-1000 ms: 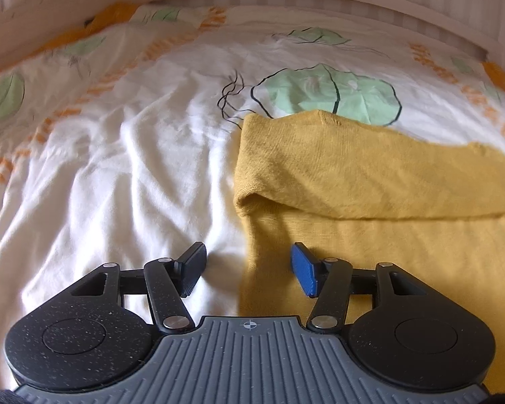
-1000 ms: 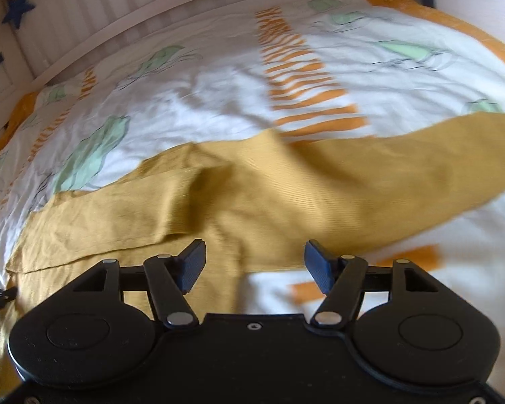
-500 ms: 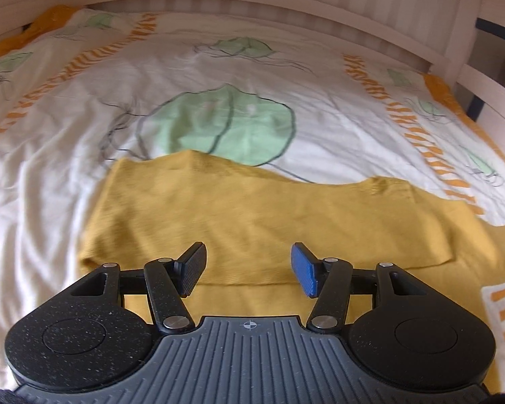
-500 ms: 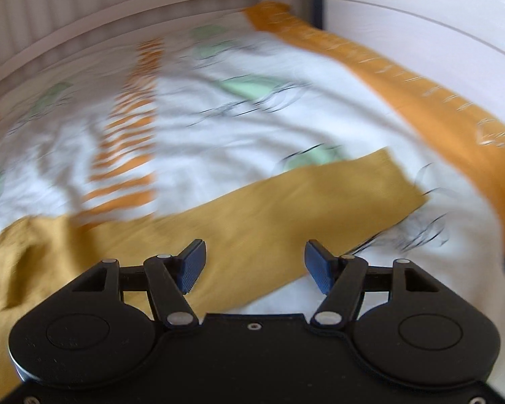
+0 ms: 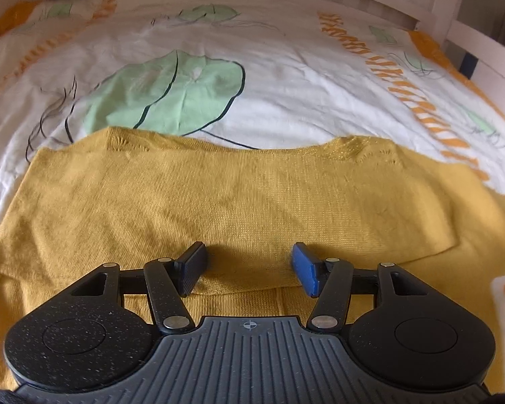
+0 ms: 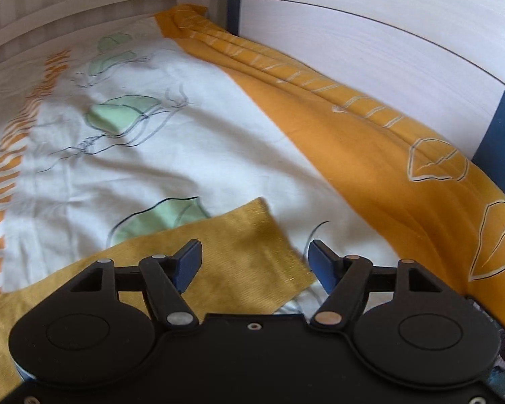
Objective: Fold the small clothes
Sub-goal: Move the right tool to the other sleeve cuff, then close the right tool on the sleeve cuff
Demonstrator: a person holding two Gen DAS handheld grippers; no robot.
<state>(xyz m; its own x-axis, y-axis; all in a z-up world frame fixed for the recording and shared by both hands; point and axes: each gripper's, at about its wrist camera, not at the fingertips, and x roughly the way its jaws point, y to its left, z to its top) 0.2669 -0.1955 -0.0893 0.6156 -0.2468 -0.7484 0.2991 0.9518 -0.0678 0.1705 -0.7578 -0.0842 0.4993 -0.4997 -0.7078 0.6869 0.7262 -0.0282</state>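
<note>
A mustard-yellow knit top (image 5: 239, 198) lies flat on the bed, one sleeve folded across its body. My left gripper (image 5: 249, 267) is open and empty, low over the top's middle near the folded sleeve's lower edge. In the right wrist view the other sleeve (image 6: 239, 256) stretches out to the right on the sheet, its cuff end just ahead of my right gripper (image 6: 254, 262). That gripper is open and empty, its left finger over the sleeve and its right finger over the sheet.
The bed has a white duvet (image 5: 286, 77) with green leaves and orange stripes. An orange border (image 6: 370, 155) runs along the right side. White wooden rails (image 6: 370, 43) close the bed at the back and right.
Both grippers swung to the right. The left now sits over the middle of the top. The right now looks at the sleeve's cuff end and the bed's right rail.
</note>
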